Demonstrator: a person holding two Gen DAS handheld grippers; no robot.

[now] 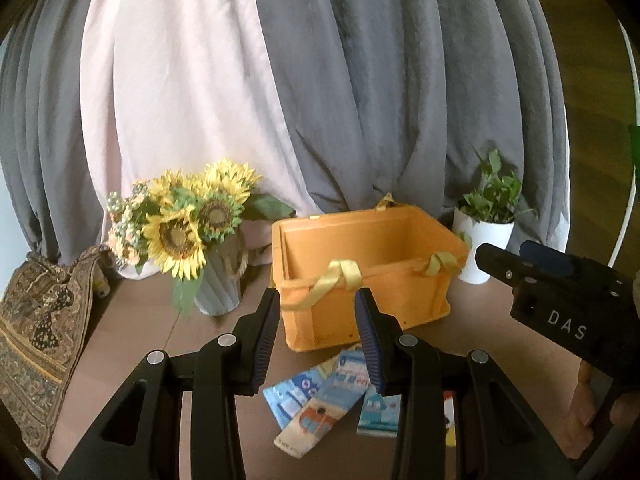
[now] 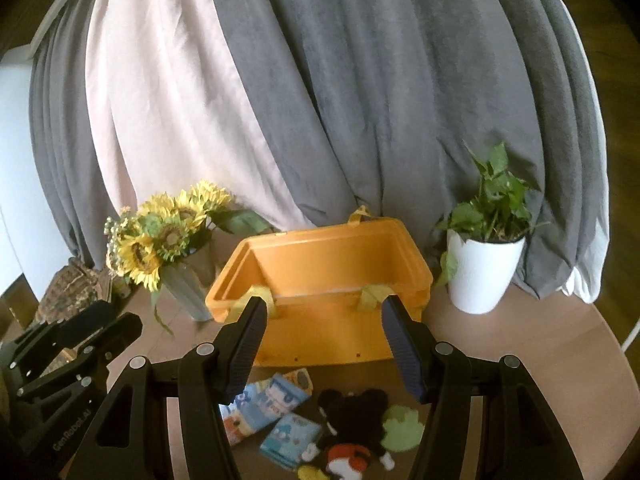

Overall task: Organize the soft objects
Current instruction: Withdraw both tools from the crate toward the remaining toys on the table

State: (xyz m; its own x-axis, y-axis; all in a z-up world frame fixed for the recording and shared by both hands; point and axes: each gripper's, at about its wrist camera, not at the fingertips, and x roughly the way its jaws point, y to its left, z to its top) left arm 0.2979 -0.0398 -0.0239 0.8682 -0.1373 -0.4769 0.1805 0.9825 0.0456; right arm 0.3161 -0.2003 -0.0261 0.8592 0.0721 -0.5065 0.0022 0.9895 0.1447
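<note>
Closest to me, the left gripper point(image 1: 316, 334) hangs over the table point(image 1: 120, 360) with its jaws parted and nothing between them; the right gripper point(image 2: 322, 346) is the same, spread a little wider, holding nothing. Under them, on the brown tabletop, lie the soft things: a few cloth books point(image 2: 264, 404) in pale blue with cartoon prints, overlapping one another, then a black plush mouse point(image 2: 354, 428) in red shorts lying flat just to their right, and a green felt piece point(image 2: 402, 428) touching the mouse's far side. All of them sit on the table in front of the orange bin point(image 2: 324, 280), not in it. The bin stands upright just behind them, with yellow ribbon handles point(image 1: 332, 284) draped over its rim. A vase of sunflowers point(image 1: 188, 232) stands to its left, a white potted plant point(image 2: 482, 264) to its right. Behind everything hang grey and pale pink curtains point(image 1: 360, 100).
</note>
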